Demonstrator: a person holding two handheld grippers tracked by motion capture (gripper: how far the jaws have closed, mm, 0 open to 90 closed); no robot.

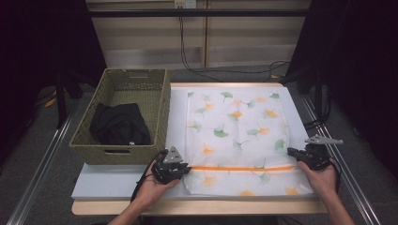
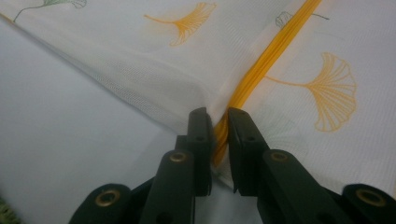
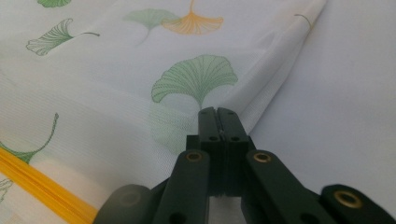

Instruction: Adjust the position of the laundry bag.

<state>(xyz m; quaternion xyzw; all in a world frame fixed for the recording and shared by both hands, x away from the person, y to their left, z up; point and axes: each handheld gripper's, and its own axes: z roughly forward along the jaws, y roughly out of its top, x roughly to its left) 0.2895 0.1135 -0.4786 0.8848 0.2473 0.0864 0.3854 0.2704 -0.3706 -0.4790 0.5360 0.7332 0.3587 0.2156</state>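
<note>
Both grippers at the near edges of a mesh laundry bag on the table

The white mesh laundry bag (image 1: pixel 237 136), printed with ginkgo leaves, lies flat on the table (image 1: pixel 117 180), right of a woven basket (image 1: pixel 162 117) holding a black garment (image 1: pixel 119 124). The left gripper (image 1: pixel 184 168) sits at the bag's near-left edge, jaws clenched around the left end of the orange zipper (image 2: pixel 261 70). The right gripper (image 1: pixel 292 152) is at the right edge, jaws pressed together, pinching the mesh.

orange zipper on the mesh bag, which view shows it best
The left gripper view: the orange zipper runs large and sharp up from between the left gripper's fingers. The high view shows its whole length as a thin line; the right gripper view catches a short stretch in a corner.
</note>
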